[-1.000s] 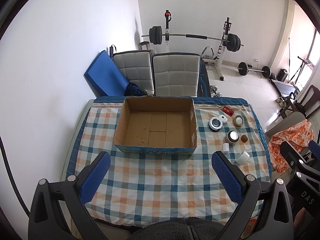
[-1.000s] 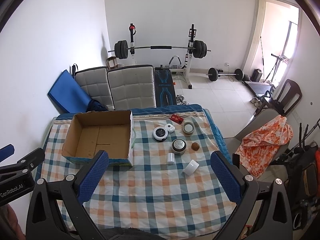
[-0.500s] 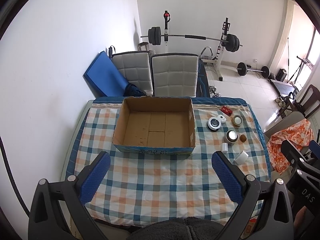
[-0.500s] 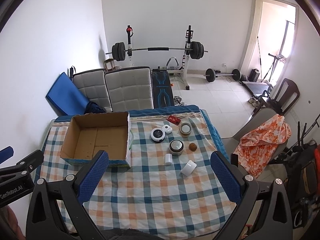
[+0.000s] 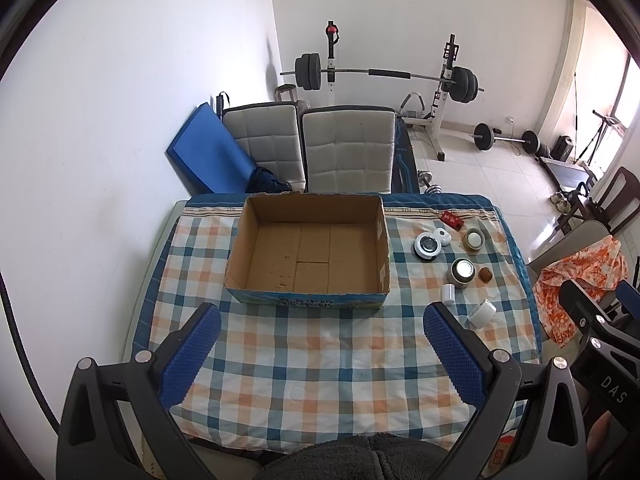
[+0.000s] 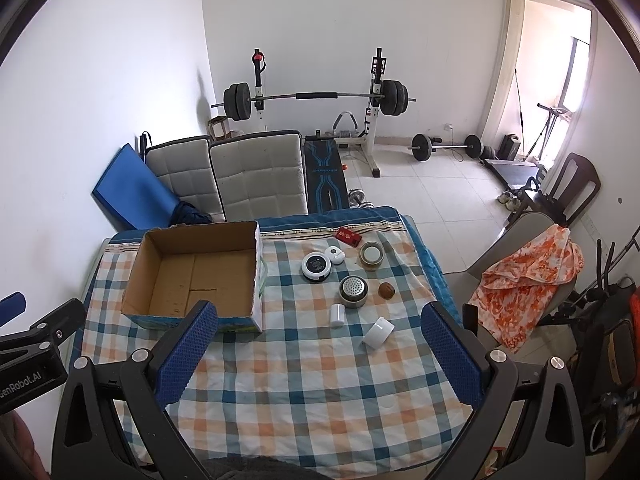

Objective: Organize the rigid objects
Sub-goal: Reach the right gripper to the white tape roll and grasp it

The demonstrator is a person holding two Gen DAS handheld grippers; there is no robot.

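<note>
Both tools spread wide and empty as I held high over the bench (image 6: pixel 320 400); the small items (image 6: pixel 352 291) sat right of the box (image 6: pixel 192 272), ahead of my right tool (image 6: pixel 318 350), well off from the left tool (image 5: pixel 320 354), so right looked nearer

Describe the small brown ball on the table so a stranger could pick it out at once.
Start at the open cardboard box on the checked tablecloth; a cluster of small items lies to its right. At that cluster's right edge, beside the metal tin with the perforated lid, sits the brown ball. It is the only brown, ball-shaped piece there.
</note>
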